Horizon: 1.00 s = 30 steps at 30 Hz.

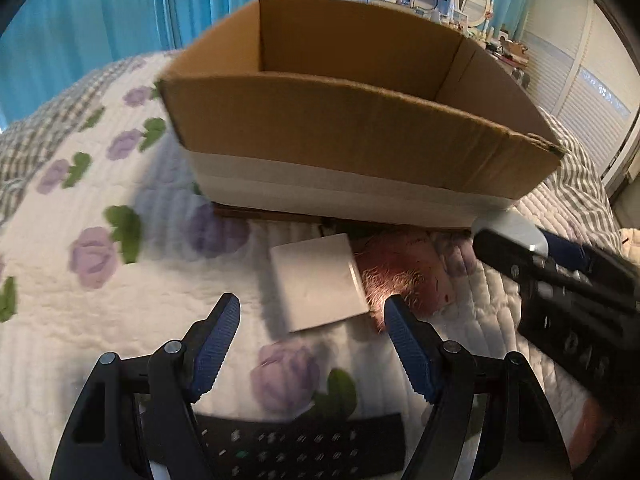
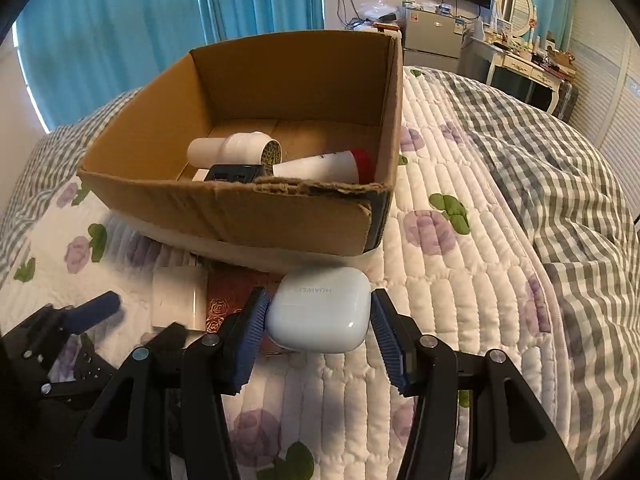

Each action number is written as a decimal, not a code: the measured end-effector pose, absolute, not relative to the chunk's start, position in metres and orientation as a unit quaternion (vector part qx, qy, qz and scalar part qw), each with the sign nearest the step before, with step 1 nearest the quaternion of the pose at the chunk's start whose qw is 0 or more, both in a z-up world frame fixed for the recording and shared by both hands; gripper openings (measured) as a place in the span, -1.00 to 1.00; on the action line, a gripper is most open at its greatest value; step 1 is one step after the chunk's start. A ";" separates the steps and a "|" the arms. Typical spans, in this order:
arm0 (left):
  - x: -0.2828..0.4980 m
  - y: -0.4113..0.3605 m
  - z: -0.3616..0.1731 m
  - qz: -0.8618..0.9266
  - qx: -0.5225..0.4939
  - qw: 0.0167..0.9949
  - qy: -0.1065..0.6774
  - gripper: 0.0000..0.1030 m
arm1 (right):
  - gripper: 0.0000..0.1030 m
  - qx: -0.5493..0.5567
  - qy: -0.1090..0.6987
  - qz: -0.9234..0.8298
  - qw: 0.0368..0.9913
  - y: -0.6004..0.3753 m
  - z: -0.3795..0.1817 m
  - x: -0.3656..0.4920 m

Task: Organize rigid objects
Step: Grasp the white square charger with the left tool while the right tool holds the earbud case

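Observation:
My right gripper is shut on a white earbud case, both blue pads pressing its sides, just in front of an open cardboard box. The box holds a white cylinder, a black item and a white bottle with a red cap. My left gripper stands open and holds nothing, hanging over the near edge of a flat white square box on the quilt. A red-brown patterned item lies beside that box. The case shows at the right of the left wrist view.
A black remote with buttons lies on the quilt under my left gripper. The floral quilt covers the bed, with a grey checked blanket bunched at the right. Blue curtains and a dresser stand behind.

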State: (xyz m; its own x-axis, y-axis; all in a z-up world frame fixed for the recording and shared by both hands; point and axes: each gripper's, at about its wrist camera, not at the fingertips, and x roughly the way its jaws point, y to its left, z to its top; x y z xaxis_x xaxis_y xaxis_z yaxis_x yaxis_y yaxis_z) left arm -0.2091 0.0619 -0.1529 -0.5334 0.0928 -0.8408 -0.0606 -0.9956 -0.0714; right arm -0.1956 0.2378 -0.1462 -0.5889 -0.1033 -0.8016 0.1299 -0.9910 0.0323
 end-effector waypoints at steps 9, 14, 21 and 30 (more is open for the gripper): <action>-0.242 0.058 -0.174 0.862 -0.504 0.034 -0.033 0.47 | 0.01 0.456 0.018 -0.887 0.071 0.240 -0.153 -0.190; -0.231 0.047 -0.173 0.859 -0.512 0.028 -0.010 0.03 | 0.01 0.463 0.016 -0.883 0.073 0.241 -0.158 -0.187; -0.235 0.054 -0.177 0.861 -0.508 0.014 0.016 0.05 | 0.01 0.467 0.014 -0.881 0.073 0.239 -0.161 -0.184; -0.202 0.053 -0.151 0.877 -0.479 0.033 0.003 0.00 | 0.01 0.458 0.020 -0.886 0.075 0.236 -0.154 -0.170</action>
